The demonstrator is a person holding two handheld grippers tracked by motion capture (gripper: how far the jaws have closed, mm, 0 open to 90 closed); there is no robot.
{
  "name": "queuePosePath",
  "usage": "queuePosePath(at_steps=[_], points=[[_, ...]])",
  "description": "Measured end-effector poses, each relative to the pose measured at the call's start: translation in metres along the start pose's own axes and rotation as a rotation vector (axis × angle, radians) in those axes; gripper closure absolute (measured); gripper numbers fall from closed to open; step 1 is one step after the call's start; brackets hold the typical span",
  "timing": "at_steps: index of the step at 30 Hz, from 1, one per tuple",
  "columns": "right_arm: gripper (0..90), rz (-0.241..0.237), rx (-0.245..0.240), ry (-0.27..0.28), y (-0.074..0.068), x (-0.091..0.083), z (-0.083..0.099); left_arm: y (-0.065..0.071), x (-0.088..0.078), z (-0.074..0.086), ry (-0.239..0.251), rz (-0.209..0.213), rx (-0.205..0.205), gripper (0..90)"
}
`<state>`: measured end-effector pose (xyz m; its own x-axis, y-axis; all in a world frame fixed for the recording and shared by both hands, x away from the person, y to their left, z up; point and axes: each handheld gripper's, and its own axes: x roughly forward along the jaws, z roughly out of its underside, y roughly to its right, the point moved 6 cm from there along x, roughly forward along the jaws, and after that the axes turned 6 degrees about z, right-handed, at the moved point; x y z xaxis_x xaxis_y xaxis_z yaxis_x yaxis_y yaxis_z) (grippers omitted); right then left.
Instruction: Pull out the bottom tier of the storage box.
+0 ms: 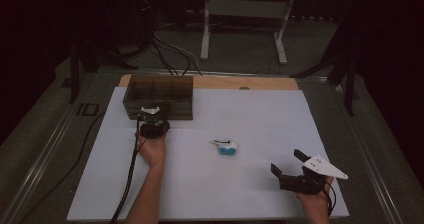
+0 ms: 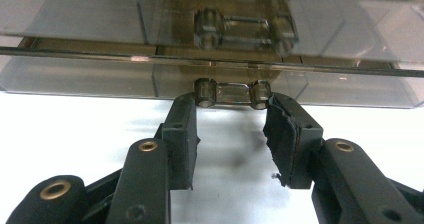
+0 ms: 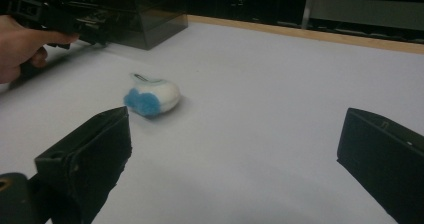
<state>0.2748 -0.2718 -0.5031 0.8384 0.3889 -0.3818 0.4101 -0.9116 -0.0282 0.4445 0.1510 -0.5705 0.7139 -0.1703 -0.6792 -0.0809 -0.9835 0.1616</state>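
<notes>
**Left gripper lining up on the lower drawer handle**

In the high view, the left gripper (image 1: 150, 119) is sitting against the front of the smoky drawer box (image 1: 159, 96), which is standing near the desk's (image 1: 260, 119) far left corner, presumably to pull a drawer. The right gripper (image 1: 291, 165) is waiting near the desk's near right corner, its fingers spread and holding nothing. The small blue-and-white object (image 1: 225, 147) is lying alone mid-desk, well apart from both. What the box's compartments are holding is too dark to tell.

In the left gripper view, the fingers (image 2: 182, 134) are flanking the lower clear handle (image 2: 232, 92), tips just at its two end posts. Whether they are pressing it is hard to make out; they look not yet clenched. An upper handle (image 2: 245, 28) is sitting untouched above. The box's sides are being cut off by the frame.

In the right gripper view, the released fingers (image 3: 87, 159) are framing the blue-and-white object, blurred, so its make is unclear. The left hand (image 3: 20, 46) is showing at the box.
</notes>
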Motion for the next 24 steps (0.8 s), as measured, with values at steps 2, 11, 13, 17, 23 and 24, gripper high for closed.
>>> queuePosePath(at_steps=[2,11,13,17,23,24], points=[[1.3,0.000,0.000,0.000,0.000,0.000,0.000,0.000,-0.001,0.001,-0.005,-0.001,0.006,59.2],[1.3,0.000,-0.001,0.000,0.000,0.000,0.000,0.002,-0.007,0.006,-0.010,-0.015,0.031,58.8],[1.3,0.000,-0.002,0.001,0.000,0.000,0.000,0.002,-0.008,0.008,-0.001,-0.013,0.046,56.9],[1.2,-0.001,-0.004,0.000,0.000,0.000,0.000,0.005,-0.012,0.006,0.017,-0.004,0.068,45.1],[1.3,-0.003,-0.005,-0.001,-0.001,0.001,0.000,0.007,-0.016,0.002,0.049,0.036,0.076,17.7],[1.3,-0.003,-0.005,-0.001,-0.001,0.001,0.000,0.007,-0.016,0.002,0.050,0.030,0.085,17.7]])
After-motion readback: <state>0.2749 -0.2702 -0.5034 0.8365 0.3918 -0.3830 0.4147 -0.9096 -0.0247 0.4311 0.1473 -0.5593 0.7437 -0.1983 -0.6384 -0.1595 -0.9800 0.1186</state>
